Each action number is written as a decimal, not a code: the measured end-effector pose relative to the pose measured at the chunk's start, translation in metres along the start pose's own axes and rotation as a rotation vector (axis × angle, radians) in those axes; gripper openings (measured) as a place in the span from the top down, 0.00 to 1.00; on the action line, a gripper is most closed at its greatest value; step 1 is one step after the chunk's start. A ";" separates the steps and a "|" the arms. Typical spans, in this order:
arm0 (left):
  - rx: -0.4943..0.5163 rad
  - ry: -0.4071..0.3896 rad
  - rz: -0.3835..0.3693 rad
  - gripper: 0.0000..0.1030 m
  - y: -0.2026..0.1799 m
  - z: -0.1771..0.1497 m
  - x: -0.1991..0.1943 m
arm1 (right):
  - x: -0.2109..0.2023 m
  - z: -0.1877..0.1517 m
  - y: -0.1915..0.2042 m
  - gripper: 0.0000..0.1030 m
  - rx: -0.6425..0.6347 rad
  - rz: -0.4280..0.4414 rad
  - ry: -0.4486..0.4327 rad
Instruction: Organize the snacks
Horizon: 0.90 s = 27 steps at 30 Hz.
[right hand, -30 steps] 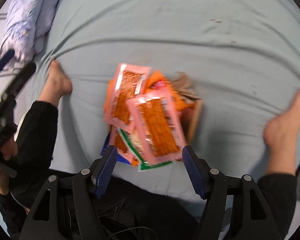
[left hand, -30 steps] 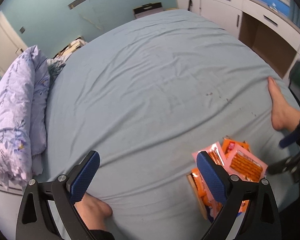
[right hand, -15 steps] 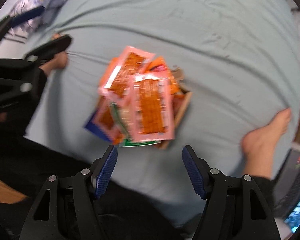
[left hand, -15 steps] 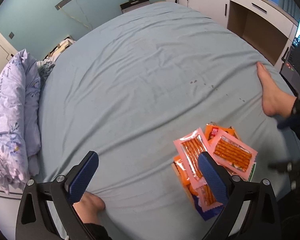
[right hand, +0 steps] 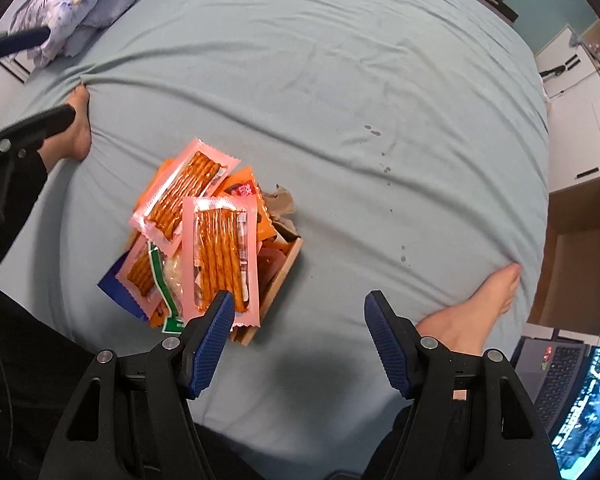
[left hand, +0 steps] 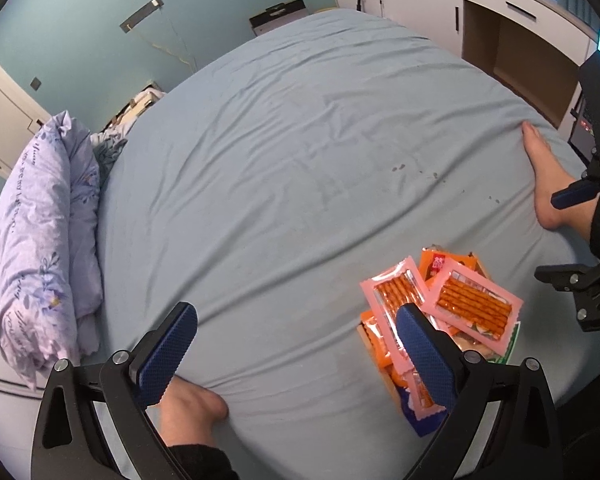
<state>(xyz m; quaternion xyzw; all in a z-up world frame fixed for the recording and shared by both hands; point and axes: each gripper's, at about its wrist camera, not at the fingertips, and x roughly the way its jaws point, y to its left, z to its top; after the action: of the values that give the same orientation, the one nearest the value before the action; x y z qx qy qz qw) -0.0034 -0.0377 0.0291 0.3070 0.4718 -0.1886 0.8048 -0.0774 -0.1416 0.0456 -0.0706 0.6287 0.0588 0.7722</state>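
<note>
A heap of snack packets (right hand: 204, 236) lies on the blue bedsheet, piled over a small wooden tray (right hand: 278, 280). On top are two pink packets of orange sticks (right hand: 220, 256), with orange packets, a green-edged packet and a blue one beneath. In the left wrist view the heap (left hand: 452, 312) sits low right, partly behind my right finger. My left gripper (left hand: 296, 354) is open and empty above the sheet. My right gripper (right hand: 300, 340) is open and empty, just right of the heap.
The person's bare feet (right hand: 472, 308) rest on the bed either side of the heap. A lilac floral duvet (left hand: 40, 240) is bunched at the bed's left edge. White cabinets (left hand: 500, 12) and a laptop (right hand: 572, 392) stand beyond the bed.
Both grippers have swung and risen, so the views widened. The heap shifted left in the right wrist view and further into the left wrist view. The packets lie as before.
</note>
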 end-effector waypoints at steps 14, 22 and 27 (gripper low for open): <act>0.040 0.032 0.016 0.01 -0.010 -0.003 0.008 | 0.013 0.001 0.004 0.36 0.011 -0.026 -0.006; 0.044 0.032 0.012 0.01 -0.011 -0.003 0.008 | 0.016 0.003 0.005 0.36 0.001 -0.017 0.001; 0.050 0.033 0.013 0.01 -0.012 -0.004 0.009 | 0.017 0.002 0.008 0.36 0.007 -0.014 0.011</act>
<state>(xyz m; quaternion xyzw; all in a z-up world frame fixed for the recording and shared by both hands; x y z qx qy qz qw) -0.0086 -0.0441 0.0163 0.3332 0.4781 -0.1902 0.7901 -0.0729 -0.1334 0.0287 -0.0724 0.6326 0.0509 0.7694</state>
